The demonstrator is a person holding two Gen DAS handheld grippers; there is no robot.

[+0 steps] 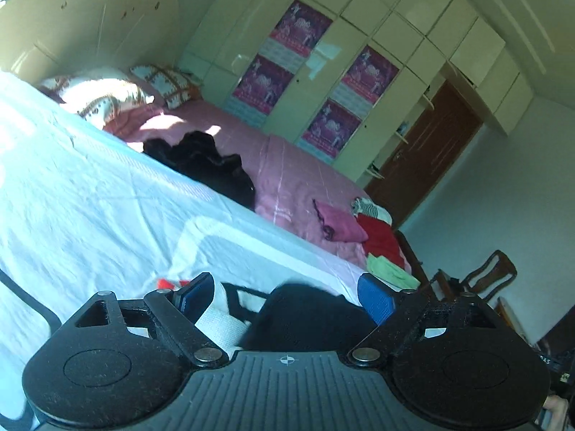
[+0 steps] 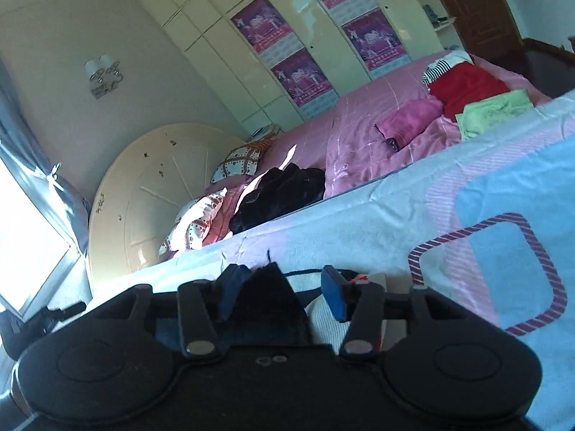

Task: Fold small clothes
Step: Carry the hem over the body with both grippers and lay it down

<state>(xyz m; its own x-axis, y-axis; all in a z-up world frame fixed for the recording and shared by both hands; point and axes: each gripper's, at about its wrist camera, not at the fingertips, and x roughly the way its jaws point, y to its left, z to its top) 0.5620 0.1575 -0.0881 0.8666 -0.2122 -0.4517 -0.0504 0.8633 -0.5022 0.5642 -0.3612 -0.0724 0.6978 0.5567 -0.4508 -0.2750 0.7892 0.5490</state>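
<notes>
Left wrist view: your left claw is spread wide, blue pads far apart, gripping nothing. The small garment, black and white with a red bit, lies low between the fingers on the pale blue sheet. I can't tell if the pads touch the cloth. Risk: close from here and you may pinch sheet together with the garment, since both are soft and lie flat against each other. The garment sits near the sheet's edge, so a hard pull could drag it off.

Beyond it: pink bedspread, a black clothes heap, a stack of folded items at the far corner, pillows, a wardrobe with posters, a brown door and a wooden chair.

Right wrist view: your right claw is part open, narrower than the left. A black peak of the garment stands up between the fingers. It looks not yet pinched, though the left pad may be touching it. Risk: the peak is only a thin fold, so a shallow bite could slip when you lift, and uneven tension between the two claws would skew the fold.

Surface here is the same bed, with a patterned sheet in blue and pink blocks. A round cream headboard and a bright window are on the left, and its glare washes out detail.
</notes>
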